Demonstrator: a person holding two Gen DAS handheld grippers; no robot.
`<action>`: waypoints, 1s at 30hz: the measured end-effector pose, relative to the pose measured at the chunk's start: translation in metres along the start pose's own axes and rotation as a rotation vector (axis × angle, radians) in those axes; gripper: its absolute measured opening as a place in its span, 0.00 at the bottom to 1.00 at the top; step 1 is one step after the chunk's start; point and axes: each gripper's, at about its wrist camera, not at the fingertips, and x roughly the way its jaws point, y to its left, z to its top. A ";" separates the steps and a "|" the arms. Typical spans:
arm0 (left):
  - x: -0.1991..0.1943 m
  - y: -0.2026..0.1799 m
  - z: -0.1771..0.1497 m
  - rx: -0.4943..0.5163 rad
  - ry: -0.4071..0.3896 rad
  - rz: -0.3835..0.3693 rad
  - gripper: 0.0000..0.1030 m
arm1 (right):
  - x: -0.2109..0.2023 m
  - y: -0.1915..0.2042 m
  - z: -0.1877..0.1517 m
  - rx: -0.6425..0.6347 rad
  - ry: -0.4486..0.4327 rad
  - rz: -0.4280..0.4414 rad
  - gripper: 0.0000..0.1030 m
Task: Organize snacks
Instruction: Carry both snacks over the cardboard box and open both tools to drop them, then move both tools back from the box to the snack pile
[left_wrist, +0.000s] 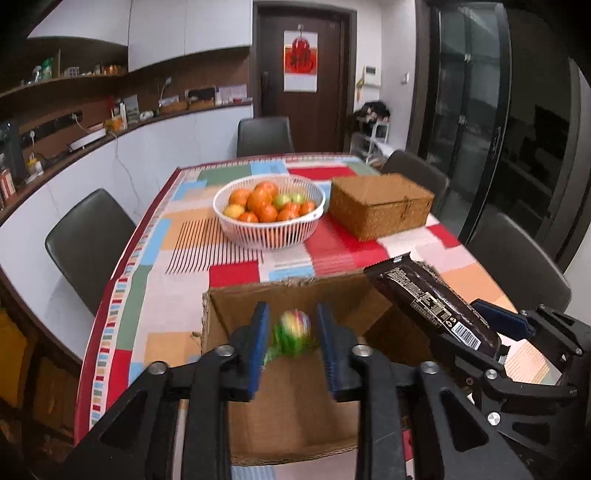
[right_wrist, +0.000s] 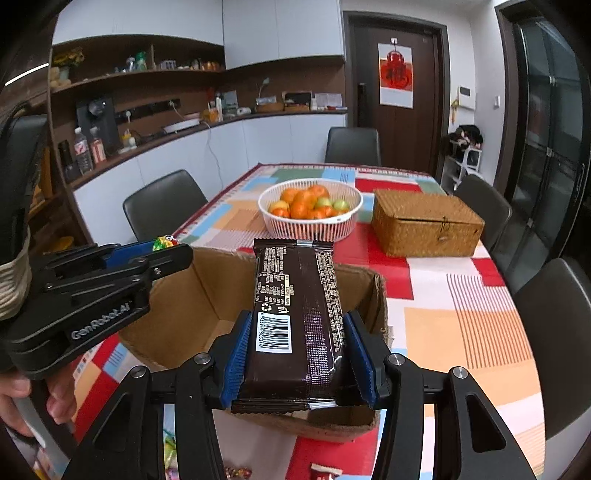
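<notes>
Hovering over the cardboard box (left_wrist: 295, 398) on the worktop (left_wrist: 177, 280), both tools point down into it. My left tool (left_wrist: 291, 332) stands open; a blurred green-wrapped candy (left_wrist: 293, 330) sits between its blue pads (left_wrist: 258, 343), apart from both. My right tool (right_wrist: 295, 354) is clamped on a dark brown snack bar (right_wrist: 295, 306), barcode side up, its far end reaching over the box's back wall. Beyond the box: a white basket of fruit (left_wrist: 269, 210), then a closed wicker box (left_wrist: 380, 205) just right of it. Loose sweets (right_wrist: 236, 472) lie near the box's front.
</notes>
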 end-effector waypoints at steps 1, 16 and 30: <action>0.000 0.000 -0.001 0.000 0.003 0.007 0.52 | 0.005 -0.002 0.000 0.001 0.013 0.000 0.49; -0.091 -0.009 -0.043 0.040 -0.124 0.053 0.62 | -0.063 0.010 -0.020 -0.026 -0.121 -0.054 0.63; -0.157 -0.028 -0.095 0.054 -0.175 0.025 0.69 | -0.126 0.022 -0.066 -0.034 -0.162 -0.045 0.63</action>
